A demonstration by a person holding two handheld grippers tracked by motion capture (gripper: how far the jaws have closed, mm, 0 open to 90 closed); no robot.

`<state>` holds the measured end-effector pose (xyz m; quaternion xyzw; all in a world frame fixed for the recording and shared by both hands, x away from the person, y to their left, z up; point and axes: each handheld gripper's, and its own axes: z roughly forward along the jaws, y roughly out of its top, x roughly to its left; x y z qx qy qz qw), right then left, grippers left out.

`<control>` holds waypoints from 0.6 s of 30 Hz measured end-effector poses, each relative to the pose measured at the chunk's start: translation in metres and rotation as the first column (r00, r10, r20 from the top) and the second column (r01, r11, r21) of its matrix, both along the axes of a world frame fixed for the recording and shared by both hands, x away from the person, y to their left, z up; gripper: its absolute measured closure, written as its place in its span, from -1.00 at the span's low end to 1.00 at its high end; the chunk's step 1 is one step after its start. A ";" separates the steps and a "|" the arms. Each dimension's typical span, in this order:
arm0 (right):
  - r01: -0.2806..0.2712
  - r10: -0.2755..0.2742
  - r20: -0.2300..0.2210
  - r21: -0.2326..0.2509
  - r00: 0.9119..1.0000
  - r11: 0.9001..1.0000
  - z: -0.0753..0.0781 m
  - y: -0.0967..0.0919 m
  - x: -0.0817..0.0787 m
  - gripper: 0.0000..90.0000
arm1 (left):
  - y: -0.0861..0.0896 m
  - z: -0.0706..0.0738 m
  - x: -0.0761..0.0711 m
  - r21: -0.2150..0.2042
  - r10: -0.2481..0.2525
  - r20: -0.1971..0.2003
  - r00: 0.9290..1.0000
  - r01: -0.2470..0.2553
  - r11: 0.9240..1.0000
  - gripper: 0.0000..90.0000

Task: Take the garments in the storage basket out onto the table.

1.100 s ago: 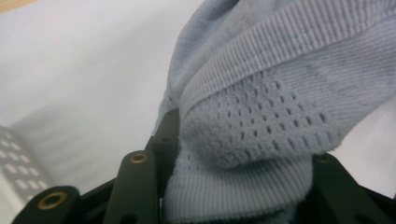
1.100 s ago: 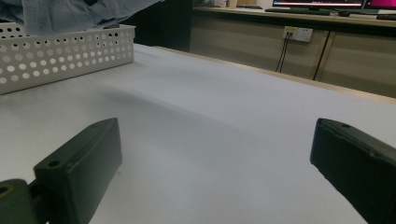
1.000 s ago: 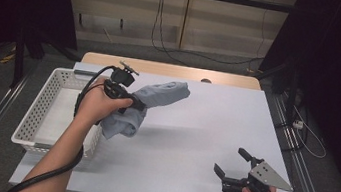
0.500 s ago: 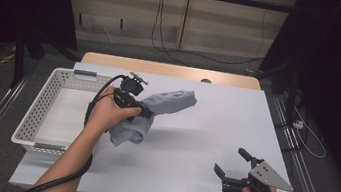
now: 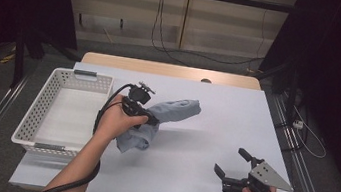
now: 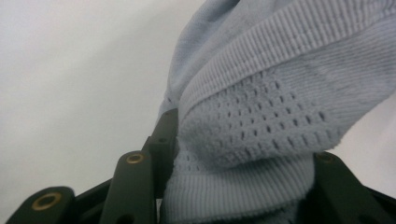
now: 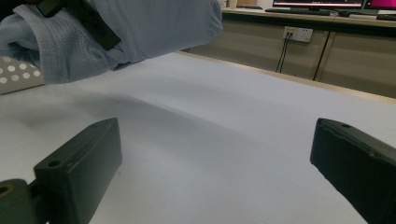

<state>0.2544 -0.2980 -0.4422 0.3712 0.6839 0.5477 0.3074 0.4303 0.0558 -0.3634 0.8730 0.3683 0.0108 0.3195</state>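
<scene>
A light blue knitted cloth [image 5: 176,111] hangs bunched over the white table [image 5: 228,104], just right of the basket. My left gripper [image 5: 149,119] is shut on it, and the person's hand wraps the gripper's body. In the left gripper view the ribbed, perforated cloth [image 6: 261,107] is pinched between the two black jaws of that gripper [image 6: 247,140]. My right gripper [image 5: 231,161] rests low near the table's front right, its jaws open with nothing between them. The right gripper view looks across bare table past that gripper [image 7: 215,140] to the lifted cloth [image 7: 140,32].
A white perforated basket [image 5: 34,117] stands on the table's left side and looks empty. A wooden strip [image 5: 172,70] edges the table's far side. Cables hang down the back wall, and metal rails run along both sides of the table.
The left hand has carried the cloth to the right and lower, away from the basket's edge toward the table's middle. The right gripper has stayed where it was.
</scene>
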 end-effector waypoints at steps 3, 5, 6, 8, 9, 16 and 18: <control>-0.001 0.001 -0.001 0.000 1.000 1.000 0.000 0.000 0.000 -0.95 | -0.005 -0.005 -0.001 0.009 -0.007 0.003 1.000 0.007 1.000 0.21; 0.000 0.000 0.000 0.000 1.000 1.000 0.000 0.000 0.000 -0.95 | -0.006 -0.006 -0.001 0.007 -0.005 0.001 1.000 0.005 1.000 0.21; -0.002 0.002 -0.001 0.001 1.000 1.000 0.000 0.000 0.000 -0.95 | -0.008 -0.009 -0.002 0.003 0.000 0.001 1.000 0.000 1.000 0.20; -0.002 0.002 0.000 0.000 1.000 1.000 0.000 0.000 0.000 -0.95 | -0.010 -0.011 -0.002 0.006 -0.007 0.000 1.000 0.007 1.000 0.20; -0.002 0.002 0.000 0.000 1.000 1.000 0.000 0.000 0.000 -0.95 | -0.012 -0.014 -0.004 0.011 -0.013 -0.007 1.000 0.013 1.000 0.20; -0.003 0.003 0.000 0.000 1.000 1.000 0.000 0.000 0.000 -0.95 | -0.019 -0.023 -0.005 0.014 -0.024 -0.011 1.000 0.024 1.000 0.18; -0.003 0.003 -0.002 0.000 1.000 1.000 0.000 0.000 0.000 -0.95 | -0.020 -0.026 -0.005 0.016 -0.024 -0.015 1.000 0.024 1.000 0.17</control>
